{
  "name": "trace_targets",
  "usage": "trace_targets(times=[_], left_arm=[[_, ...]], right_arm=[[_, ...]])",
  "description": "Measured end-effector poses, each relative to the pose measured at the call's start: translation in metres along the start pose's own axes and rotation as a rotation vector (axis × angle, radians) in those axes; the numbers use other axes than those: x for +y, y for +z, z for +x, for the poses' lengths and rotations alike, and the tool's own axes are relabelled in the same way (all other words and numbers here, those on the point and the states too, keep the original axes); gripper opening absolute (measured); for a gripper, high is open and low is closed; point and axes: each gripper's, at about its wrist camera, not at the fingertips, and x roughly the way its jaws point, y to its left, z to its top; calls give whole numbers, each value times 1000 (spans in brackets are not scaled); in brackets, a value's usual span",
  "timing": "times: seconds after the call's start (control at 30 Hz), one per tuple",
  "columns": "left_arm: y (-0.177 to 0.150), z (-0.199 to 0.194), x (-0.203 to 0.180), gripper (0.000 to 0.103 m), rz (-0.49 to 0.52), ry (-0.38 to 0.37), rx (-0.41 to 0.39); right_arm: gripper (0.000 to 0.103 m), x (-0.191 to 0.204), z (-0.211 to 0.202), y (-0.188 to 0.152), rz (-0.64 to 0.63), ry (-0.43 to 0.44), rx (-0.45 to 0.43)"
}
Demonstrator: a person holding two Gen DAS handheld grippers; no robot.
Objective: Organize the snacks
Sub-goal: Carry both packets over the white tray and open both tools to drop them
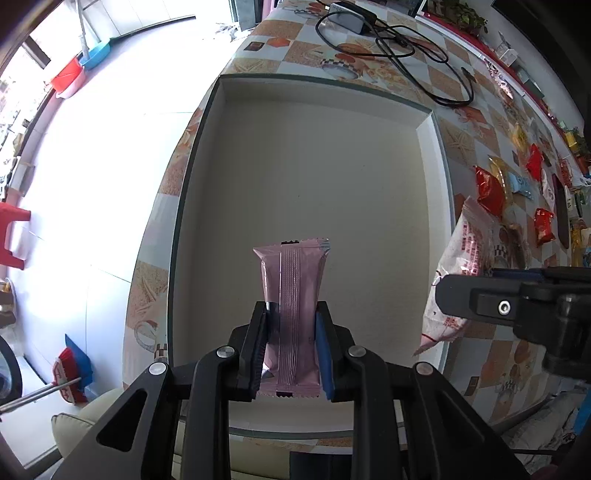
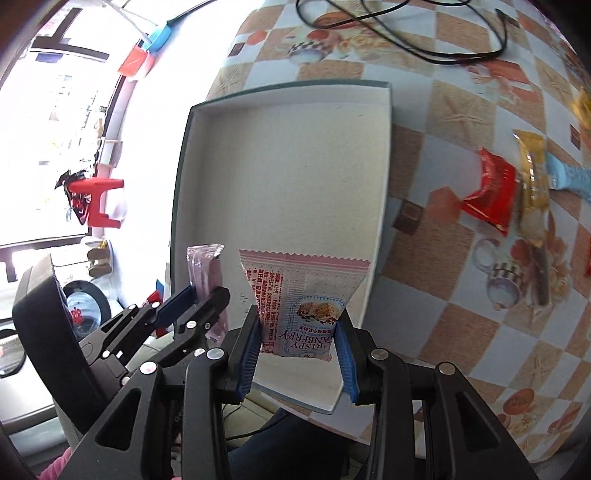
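A shallow grey box (image 1: 258,147) lies on the patterned table; it also shows in the right wrist view (image 2: 280,122). My left gripper (image 1: 291,314) is shut on a pink snack bar (image 1: 295,295) held upright over the box's near part. My right gripper (image 2: 299,332) is shut on a pink-and-white cranberry crisp packet (image 2: 303,295), also over the box's near edge. The packet (image 1: 461,266) and the right gripper (image 1: 491,295) show at the right of the left wrist view. The left gripper (image 2: 201,295) with its pink bar (image 2: 205,269) shows at the left of the right wrist view.
More snacks lie on the table right of the box: a red packet (image 2: 491,192), a yellow bar (image 2: 532,181), a blue one (image 2: 570,179), and several others (image 1: 543,221). A black cable (image 1: 406,48) and power adapter (image 1: 347,14) lie beyond the box. The table edge runs along the left.
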Motion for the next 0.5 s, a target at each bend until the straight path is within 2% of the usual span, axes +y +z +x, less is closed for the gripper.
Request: trace_targets(times=[0.23,0.3,0.33,0.37,0.43,0.5], left_arm=[[-10,11,2,27,17,4,35],[-12,12,1,33,23,14,39],[-12,13,1,44,23,17,43],[-13,14,1,61,21,28,45],[-13,12,2,74,14,59,36],[-13,10,3,77,9,58,31]], right_arm=[[39,11,24,8,-12,-35,48],[39,17,27,7,-15,-41,56],[41,18,29,8,-17,-43,61],[41,19,29,8,-17,-46,63],[45,23,31,10,-17,-58,60],[45,22,29,11,-12,-65,52]])
